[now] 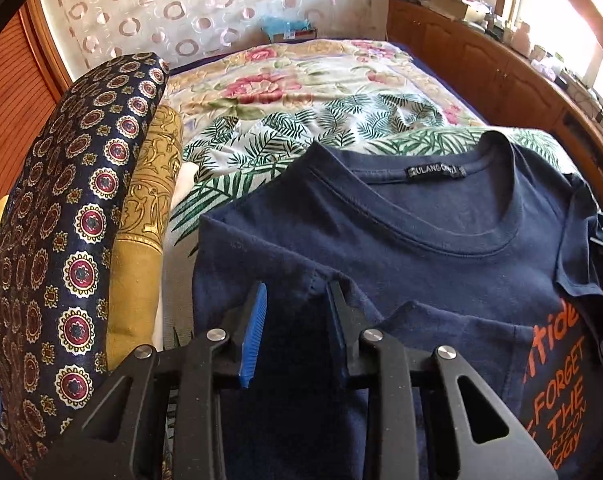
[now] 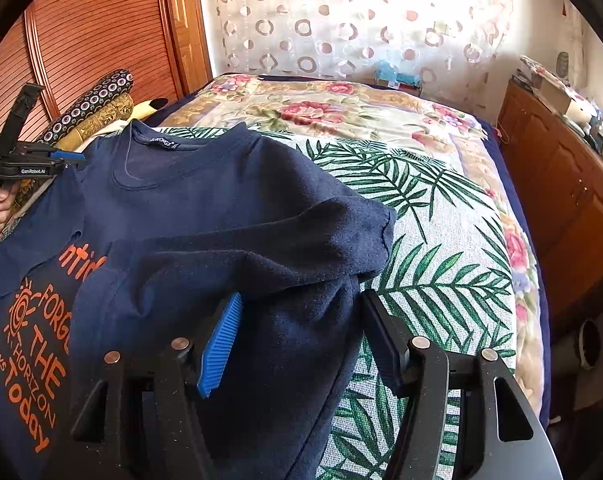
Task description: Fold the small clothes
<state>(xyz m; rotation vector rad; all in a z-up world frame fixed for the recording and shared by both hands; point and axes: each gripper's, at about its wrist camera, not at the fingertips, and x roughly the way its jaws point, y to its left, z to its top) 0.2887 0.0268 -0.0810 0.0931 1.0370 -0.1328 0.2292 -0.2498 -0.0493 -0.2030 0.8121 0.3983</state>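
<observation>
**Navy T-shirt between both grippers on the bed**

Nearest to the left wrist camera, the left gripper [image 1: 297, 300] stands with its jaws partly apart, and a fold of the navy T-shirt [image 1: 441, 248] rises between them. The dark finger touches the cloth; on the side of the blue pad [image 1: 255, 332] it is not clear if the cloth is pressed, so a grip cannot be confirmed.

In the right wrist view, the right gripper [image 2: 301, 312] has its jaws wide. A bunched sleeve of the T-shirt [image 2: 205, 200] lies between them, against the blue pad [image 2: 221, 344], while the black finger [image 2: 385, 340] stands free of the cloth, over the palm-leaf cover [image 2: 433, 232].

The T-shirt lies face up on this cover, its orange print toward the cameras and its collar beyond the grippers. Left of the T-shirt are a patterned navy cushion [image 1: 69, 240] and a golden one [image 1: 149, 208]. Beyond the T-shirt comes the floral bedspread [image 2: 325, 112], then the curtain with rings [image 2: 341, 20].
</observation>
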